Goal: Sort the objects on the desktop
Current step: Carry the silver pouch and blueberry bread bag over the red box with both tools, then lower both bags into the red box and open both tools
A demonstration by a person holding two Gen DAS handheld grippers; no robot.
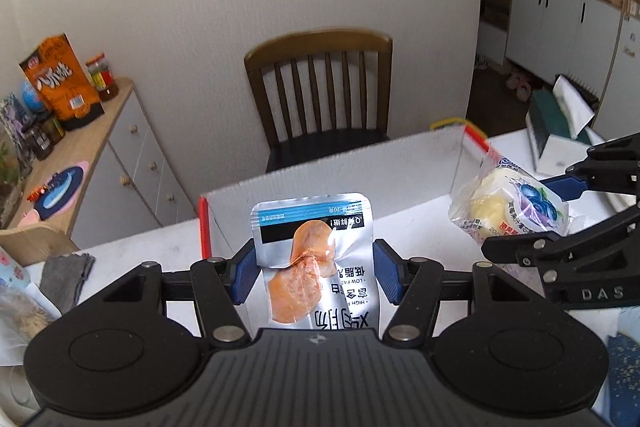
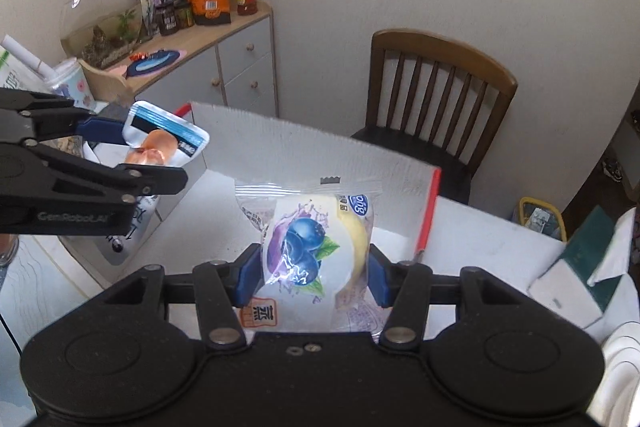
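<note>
My left gripper is shut on a silver chicken-breast pouch, its blue pads pressing both edges; the pouch stands upright over the near edge of a white cardboard box. My right gripper is shut on a clear-wrapped blueberry bread, held above the box floor. In the left wrist view the right gripper's fingers and the blueberry bread hang at the right, over the box. In the right wrist view the left gripper's fingers and the chicken pouch show at the left.
A wooden chair stands behind the white table. A sideboard with snack bags and jars lines the wall. A tissue box sits at the table's far right, a grey cloth at the left.
</note>
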